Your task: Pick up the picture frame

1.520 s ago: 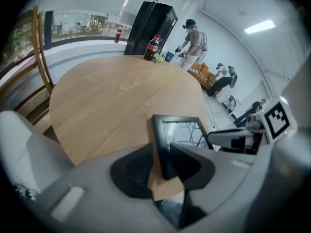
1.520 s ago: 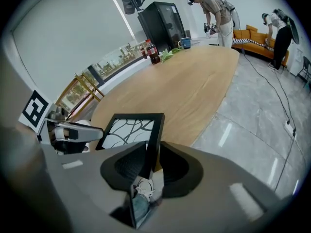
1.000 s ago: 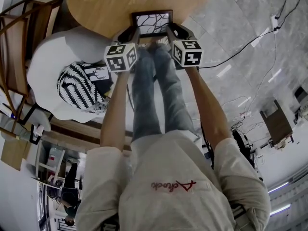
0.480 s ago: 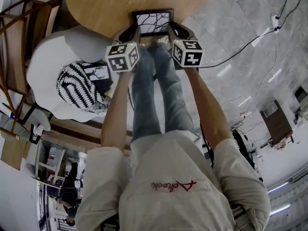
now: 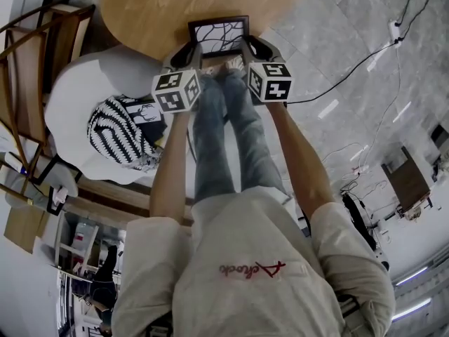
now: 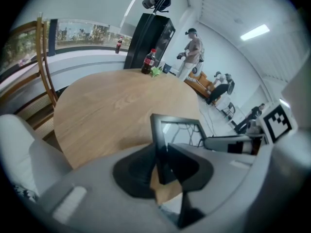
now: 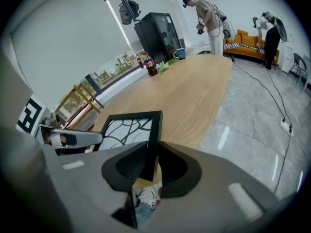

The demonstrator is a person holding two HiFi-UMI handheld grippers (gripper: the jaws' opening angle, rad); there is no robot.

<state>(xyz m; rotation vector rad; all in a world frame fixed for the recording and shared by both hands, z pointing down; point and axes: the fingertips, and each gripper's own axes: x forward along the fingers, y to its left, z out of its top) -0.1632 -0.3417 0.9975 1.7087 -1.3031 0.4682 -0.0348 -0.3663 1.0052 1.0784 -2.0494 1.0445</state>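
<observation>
The picture frame (image 5: 219, 34), dark-edged with black branch lines on white, is held between both grippers above the near edge of the wooden table (image 5: 154, 5). My left gripper (image 5: 189, 48) is shut on its left edge; its jaws have just been closing on that edge. In the left gripper view the frame (image 6: 156, 130) stands pinched between the pads of that gripper (image 6: 163, 165). My right gripper (image 5: 249, 45) is shut on the right edge, and in the right gripper view the frame (image 7: 129, 127) runs into that gripper's (image 7: 151, 161) closed pads.
A white chair with a striped cushion (image 5: 112, 128) stands left of my legs, and a wooden chair (image 5: 28, 69) beyond it. A cable (image 5: 365, 55) crosses the tiled floor. A cola bottle (image 6: 148, 62) stands at the table's far end, with people further back.
Both grippers have risen a little together with the frame between them. The frame's lower edge now hangs slightly off the tabletop.
</observation>
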